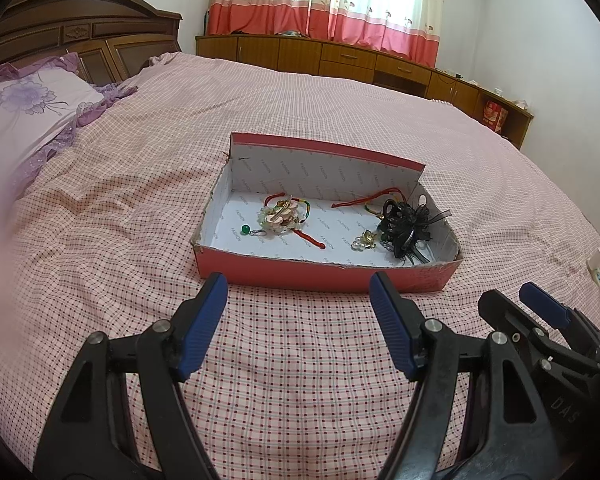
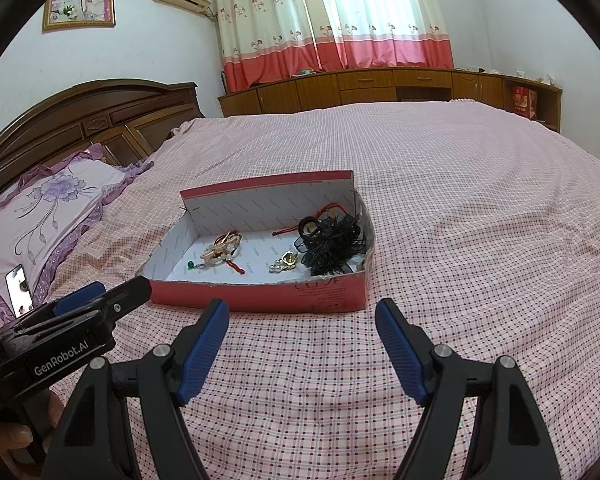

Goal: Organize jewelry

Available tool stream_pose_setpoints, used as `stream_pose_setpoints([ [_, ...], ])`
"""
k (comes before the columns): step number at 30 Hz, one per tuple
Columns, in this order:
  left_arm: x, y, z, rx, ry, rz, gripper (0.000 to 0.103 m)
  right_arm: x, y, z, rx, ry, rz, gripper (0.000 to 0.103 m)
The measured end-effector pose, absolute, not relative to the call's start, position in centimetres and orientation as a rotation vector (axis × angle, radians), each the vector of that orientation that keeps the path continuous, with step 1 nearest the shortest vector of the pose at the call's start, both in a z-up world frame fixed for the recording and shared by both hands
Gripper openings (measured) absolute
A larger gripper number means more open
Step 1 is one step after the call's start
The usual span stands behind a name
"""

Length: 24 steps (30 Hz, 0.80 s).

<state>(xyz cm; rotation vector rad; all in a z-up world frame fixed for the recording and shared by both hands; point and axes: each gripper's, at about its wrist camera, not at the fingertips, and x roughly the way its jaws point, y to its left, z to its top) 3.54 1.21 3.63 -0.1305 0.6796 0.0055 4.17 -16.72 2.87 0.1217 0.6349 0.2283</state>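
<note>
Two claws hung over the checked bedspread point(image 1: 300, 360) short of a shallow red box point(image 1: 324, 276), each with its blue-padded fingers spread wide and holding nothing. The left claw point(image 1: 298, 328) was levelled at the box's near wall, fingers pointing forward and low over the cloth; the right claw point(image 2: 302, 354) sat just beside it at a like height, aimed at the same wall. Both looked poised for a reach into the box rather than engaged with anything.

Inside the box, all the jewelry lay loose on the white lining: a beaded bracelet cluster point(image 1: 282, 218) with red cord and a green bead toward the box's left half, a small gold-and-pearl piece point(image 1: 366, 240) near its middle, and a black ribbon hair clip point(image 1: 408, 224) heaped against its right end. None of it lay outside the box, a scene that would suit gathered pieces as well as pieces awaiting sorting. Beyond the box stretched the bed to a wooden cabinet point(image 1: 340, 58) and curtains point(image 1: 328, 0).
</note>
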Motion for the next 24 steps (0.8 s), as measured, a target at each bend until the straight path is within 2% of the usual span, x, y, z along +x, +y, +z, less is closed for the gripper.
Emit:
stream_pose_setpoints([
  [24,3.55,1.24,3.62,-0.132,0.680,0.005,0.065,4.25,-16.83,2.78,0.121,0.637,0.229,0.078],
])
